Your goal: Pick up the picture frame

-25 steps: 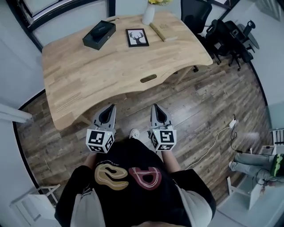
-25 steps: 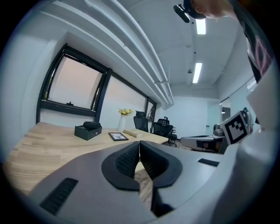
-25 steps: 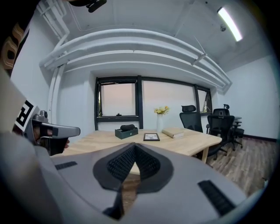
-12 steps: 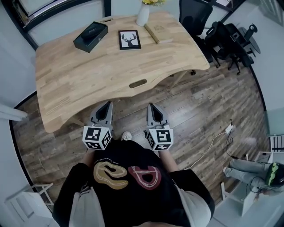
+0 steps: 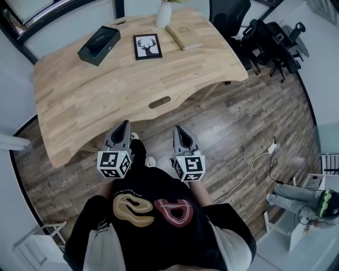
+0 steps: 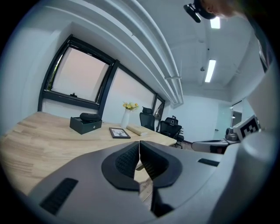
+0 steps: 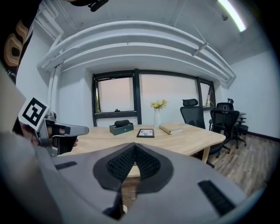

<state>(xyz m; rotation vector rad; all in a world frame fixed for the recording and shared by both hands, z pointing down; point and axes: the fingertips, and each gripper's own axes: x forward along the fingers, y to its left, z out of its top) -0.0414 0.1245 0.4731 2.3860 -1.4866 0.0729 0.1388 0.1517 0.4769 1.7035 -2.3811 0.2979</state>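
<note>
The left gripper [image 5: 122, 127] and right gripper [image 5: 178, 131] are pressed shut, nothing held; the picture frame [image 5: 147, 46] is seen far ahead of both, on the wooden table [image 5: 95, 95]; jaws should be opened wide before it is reached.

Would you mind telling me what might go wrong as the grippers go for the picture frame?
The picture frame sits far across the table, with the vase close behind and the wooden block beside it; a long reach may knock either. The left gripper and right gripper are both shut, so arriving unopened would likely just shove the frame.
</note>
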